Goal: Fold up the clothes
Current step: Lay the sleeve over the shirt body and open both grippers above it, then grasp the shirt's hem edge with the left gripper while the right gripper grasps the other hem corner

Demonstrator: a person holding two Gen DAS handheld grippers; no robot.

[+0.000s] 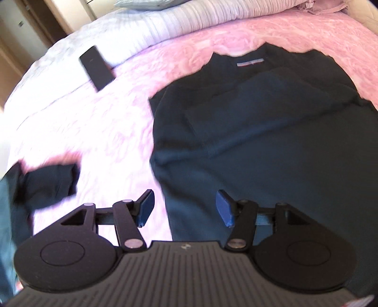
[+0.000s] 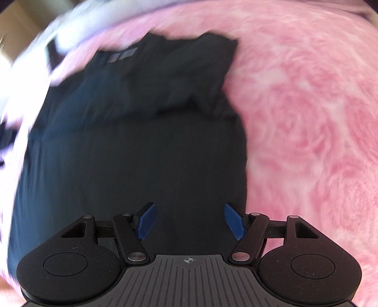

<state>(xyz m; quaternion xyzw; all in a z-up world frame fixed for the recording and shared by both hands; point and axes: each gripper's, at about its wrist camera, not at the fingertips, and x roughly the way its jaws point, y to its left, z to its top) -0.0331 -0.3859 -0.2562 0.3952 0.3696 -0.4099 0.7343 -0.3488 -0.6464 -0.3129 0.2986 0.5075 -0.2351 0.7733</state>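
A dark navy shirt (image 1: 259, 122) lies flat on the pink bedspread (image 1: 94, 132), collar at the far end with a pale label (image 1: 250, 62), both sleeves folded in over the body. My left gripper (image 1: 185, 207) hovers open over the shirt's near left edge, nothing between its blue pads. In the right wrist view the same shirt (image 2: 132, 146) fills the left and centre, blurred. My right gripper (image 2: 190, 220) is open above the shirt's lower part near its right edge, holding nothing.
A dark folded piece of clothing (image 1: 45, 184) lies at the left on the bedspread. A flat black rectangular object (image 1: 96, 67) rests farther back left. Pale pillows (image 1: 212, 14) line the head of the bed. Pink cover (image 2: 307, 118) stretches to the right of the shirt.
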